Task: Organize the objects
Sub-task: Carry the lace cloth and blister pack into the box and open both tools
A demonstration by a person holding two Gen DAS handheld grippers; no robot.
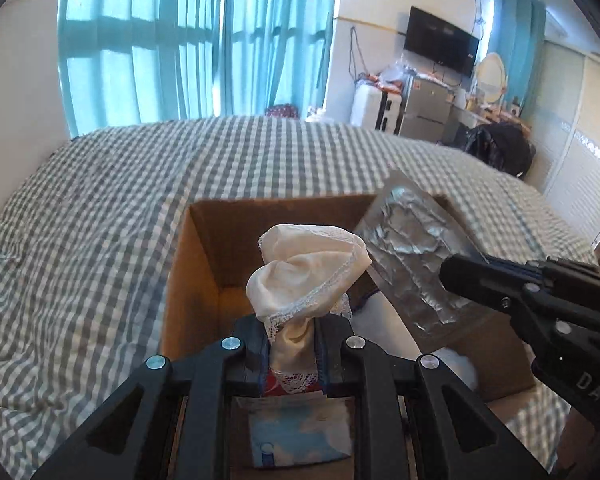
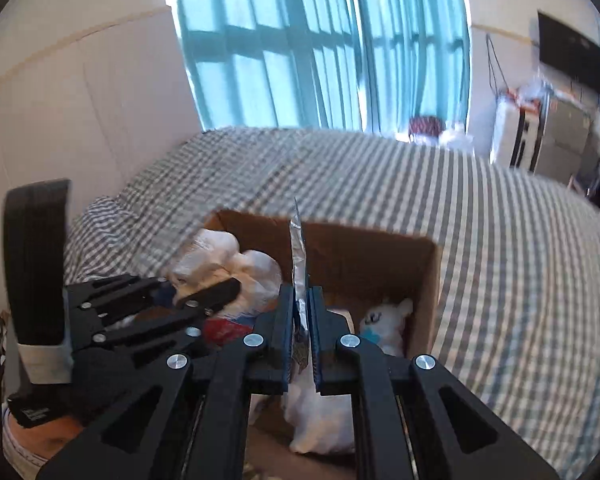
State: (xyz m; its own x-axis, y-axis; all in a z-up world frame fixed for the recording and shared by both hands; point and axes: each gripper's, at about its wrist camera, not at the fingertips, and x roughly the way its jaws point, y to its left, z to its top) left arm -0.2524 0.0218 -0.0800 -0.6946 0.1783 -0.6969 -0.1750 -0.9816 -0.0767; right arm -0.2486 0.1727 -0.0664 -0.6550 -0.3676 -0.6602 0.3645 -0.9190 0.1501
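Observation:
An open cardboard box (image 1: pixel 198 264) sits on the checked bed; it also shows in the right wrist view (image 2: pixel 428 280). My left gripper (image 1: pixel 292 340) is shut on a cream lace-edged cloth (image 1: pixel 308 276) and holds it above the box. My right gripper (image 2: pixel 300 320) is shut on a silver foil blister pack (image 2: pixel 298 256), seen edge-on, over the box. In the left wrist view the blister pack (image 1: pixel 412 268) is flat-on, with the right gripper (image 1: pixel 460 276) at its right edge. The left gripper (image 2: pixel 204 292) shows at the left in the right wrist view.
Inside the box lie white plastic-wrapped items (image 2: pixel 380 320), a red packet (image 2: pixel 224 330) and a blue-white packet (image 1: pixel 300 436). The grey checked bedspread (image 1: pixel 100 220) surrounds the box. Teal curtains (image 1: pixel 188 40) hang behind. A TV (image 1: pixel 440 40) and cluttered furniture stand at the far right.

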